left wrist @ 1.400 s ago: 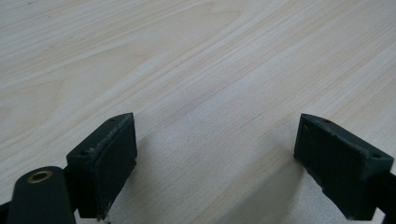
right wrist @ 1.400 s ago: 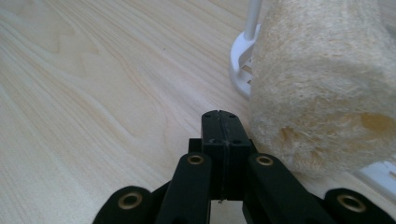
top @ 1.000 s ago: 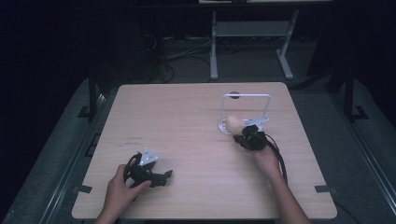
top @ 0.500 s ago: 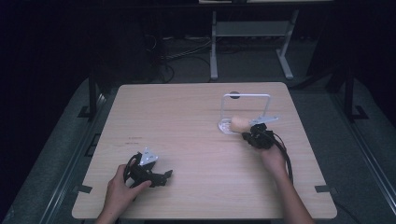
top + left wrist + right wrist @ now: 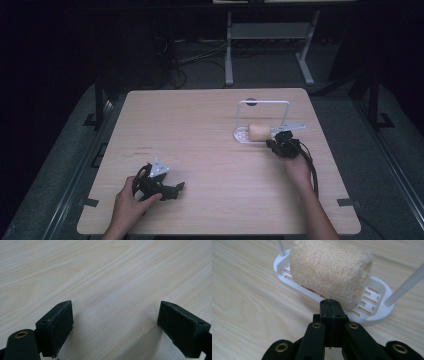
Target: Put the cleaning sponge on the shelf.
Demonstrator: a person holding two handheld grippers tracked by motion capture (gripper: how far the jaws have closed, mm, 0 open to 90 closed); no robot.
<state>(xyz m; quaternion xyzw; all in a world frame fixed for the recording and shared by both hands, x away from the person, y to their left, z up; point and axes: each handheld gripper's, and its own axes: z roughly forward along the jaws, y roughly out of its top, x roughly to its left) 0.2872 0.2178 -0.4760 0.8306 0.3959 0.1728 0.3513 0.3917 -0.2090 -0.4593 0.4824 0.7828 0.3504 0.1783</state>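
rough fibrous loofah sponge point(image 5: 329, 270), glossy white plastic slotted tray point(image 5: 375, 312), matt pale wood-grain table point(image 5: 200, 125)

There's the sponge point(image 5: 329, 270), a pale beige, coarse-fibred block with rounded edges, lying on its side across the slotted white tray point(image 5: 372, 311) of a small rack. Seen from above, the sponge point(image 5: 259, 132) sits toward the right half of the tabletop point(image 5: 200, 130), beneath the rack's thin white wire frame point(image 5: 263, 103). Its near end overhangs the tray's rim slightly, tilted a touch.
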